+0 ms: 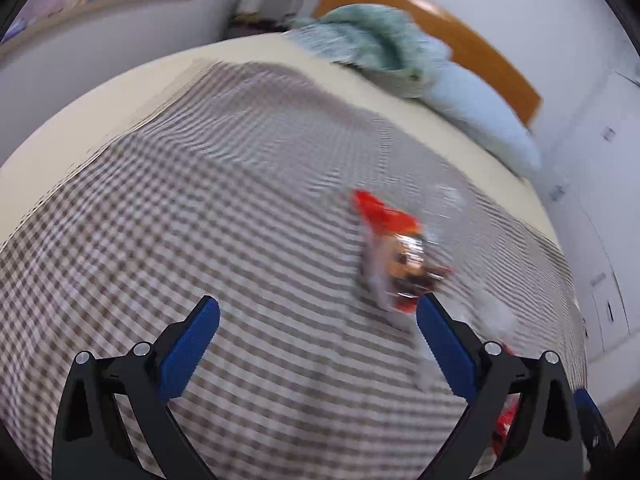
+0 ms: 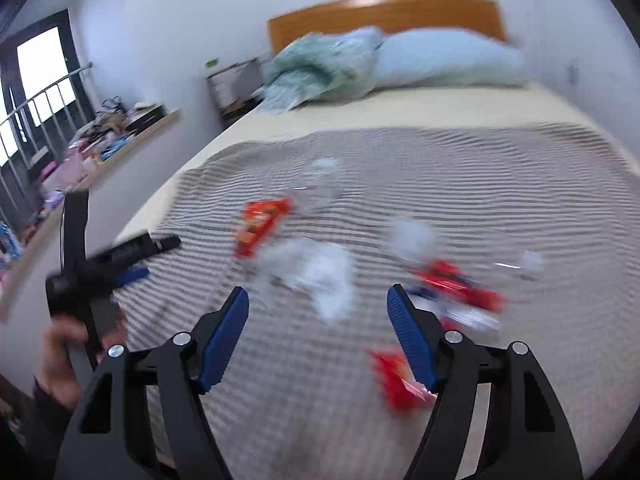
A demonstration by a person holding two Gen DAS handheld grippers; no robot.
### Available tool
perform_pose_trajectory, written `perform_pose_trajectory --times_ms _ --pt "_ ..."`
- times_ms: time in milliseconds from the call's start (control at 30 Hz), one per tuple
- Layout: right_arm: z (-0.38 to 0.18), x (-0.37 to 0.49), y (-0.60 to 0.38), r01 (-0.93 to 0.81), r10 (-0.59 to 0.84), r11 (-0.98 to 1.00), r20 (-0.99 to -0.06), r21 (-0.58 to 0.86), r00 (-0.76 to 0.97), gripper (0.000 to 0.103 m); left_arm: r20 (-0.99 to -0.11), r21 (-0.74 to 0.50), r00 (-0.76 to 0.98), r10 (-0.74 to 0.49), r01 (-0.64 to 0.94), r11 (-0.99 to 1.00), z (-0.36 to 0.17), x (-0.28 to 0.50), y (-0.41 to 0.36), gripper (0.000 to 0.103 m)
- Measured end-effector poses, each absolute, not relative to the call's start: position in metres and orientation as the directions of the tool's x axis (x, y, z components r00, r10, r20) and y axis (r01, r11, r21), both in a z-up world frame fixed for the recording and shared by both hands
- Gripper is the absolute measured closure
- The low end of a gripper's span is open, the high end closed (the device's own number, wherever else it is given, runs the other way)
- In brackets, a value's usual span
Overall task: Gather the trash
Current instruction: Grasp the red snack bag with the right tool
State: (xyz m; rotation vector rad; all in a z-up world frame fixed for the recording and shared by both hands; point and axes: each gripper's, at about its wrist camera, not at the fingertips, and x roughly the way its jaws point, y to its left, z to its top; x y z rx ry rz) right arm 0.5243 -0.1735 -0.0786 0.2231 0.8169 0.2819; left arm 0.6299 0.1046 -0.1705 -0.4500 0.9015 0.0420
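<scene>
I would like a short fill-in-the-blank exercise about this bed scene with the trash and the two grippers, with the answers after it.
1. The trash lies on a checked blanket spread over the ____.
2. Both the left gripper and the right gripper have their jaws ____.
3. The pads on the fingers are ____ in colour.
4. The headboard behind the pillow is made of ____.

Missing words: bed; open; blue; wood

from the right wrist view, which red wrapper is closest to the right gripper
The small red wrapper lying beside the right gripper's right finger. The orange-red wrapper and the red and blue wrapper both lie farther up the checked blanket.
</scene>
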Motion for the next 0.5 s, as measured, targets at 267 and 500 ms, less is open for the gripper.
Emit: perform_pose_trajectory --times_ms 267,500 --pt "-0.130 0.638 -0.101 -0.107 0.322 0.943 -0.784 0.315 0.530 0.053 -0.789 -0.372 0.587 -0.180 -0.225 0.900 -0.178 0.632 0.126 0.008" --pt "-0.117 0.629 -0.112 -0.085 0.307 0.941 -0.724 0.326 0.618 0.090 -0.796 -0.372 0.574 -0.193 -0.211 0.904 -0.183 0.638 0.123 0.008"
